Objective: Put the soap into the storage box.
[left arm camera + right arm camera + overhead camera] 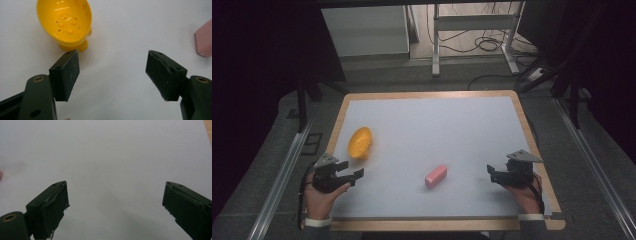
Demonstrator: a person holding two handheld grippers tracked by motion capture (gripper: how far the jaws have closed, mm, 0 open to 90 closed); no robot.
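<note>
Two grippers sit low at the near edge of the worktop (432, 115), one at each side, both empty with jaws apart. Going left to right.

Left gripper (351, 175) is at the near left, held by the left hand (319, 197), jaws spread wide and pointing right and slightly far. Nothing is between them; in the left gripper view only bare white surface shows in the gap (112, 72).

Yellow soap dish (360, 143) lies just beyond the left gripper, far and a little right of it, near but not touching. It is tipped on its side, hollow facing up toward the camera, long axis running near-to-far with a slight lean to the right. In the left gripper view it sits up-left of the left jaw, feet and drain holes visible (64, 22). Left gripper is clearly the closer one to it.

Pink soap bar (435, 176) lies near the middle of the worktop, toward the near edge, between the two grippers and well apart from the dish. Long axis is diagonal, from near-left to far-right. It lies a bit closer to the right gripper, I judge, but not by much. Its end peeks in at the right edge of the left gripper view (204, 40).

Right gripper (491, 173) is at the near right, in the right hand (524, 192), jaws open, pointing left toward the bar. Right gripper view has blank worktop between the jaws (115, 202).

Likely key relation: bar lies straight left of the right gripper, diagonal to its jaws.
</note>
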